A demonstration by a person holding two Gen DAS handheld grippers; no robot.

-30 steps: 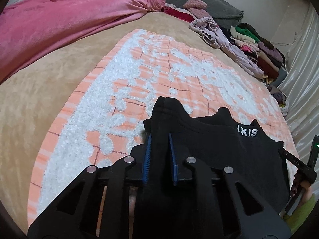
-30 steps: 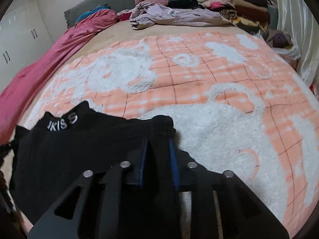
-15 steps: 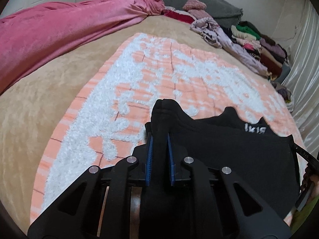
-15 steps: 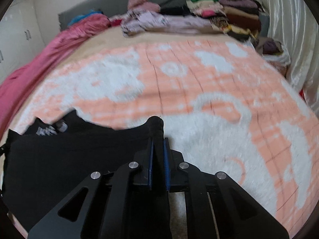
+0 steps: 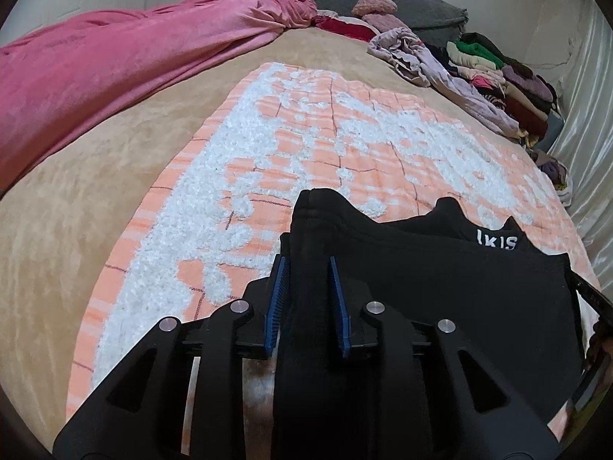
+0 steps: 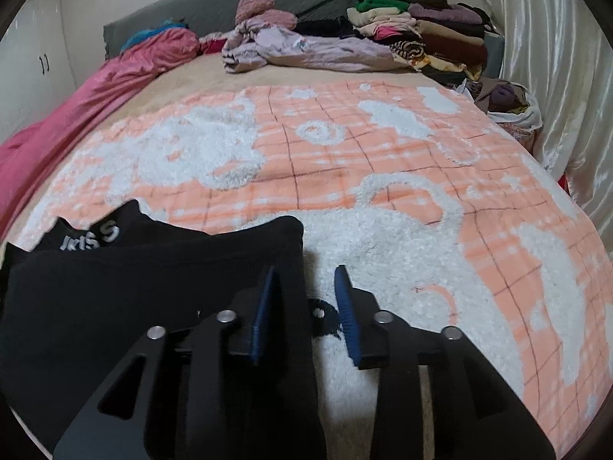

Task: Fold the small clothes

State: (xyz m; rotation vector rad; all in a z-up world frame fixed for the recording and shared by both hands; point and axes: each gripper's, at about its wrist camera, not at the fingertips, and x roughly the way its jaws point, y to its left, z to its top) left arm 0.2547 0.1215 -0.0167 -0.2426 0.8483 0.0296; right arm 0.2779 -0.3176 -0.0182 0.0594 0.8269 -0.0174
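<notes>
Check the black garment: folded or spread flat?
Folded. The black garment lies doubled on the blanket, one layer's edge set back from the other beneath the white lettering.

A bed [image 6: 184, 76] with grey headboard [image 6: 214, 4], white curtain [image 6: 555, 57] beside.

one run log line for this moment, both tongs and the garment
left tongs: opening, black garment corner between pads | right tongs: opening, garment edge at left pad, gap on other side | garment: on orange-and-white blanket
</notes>
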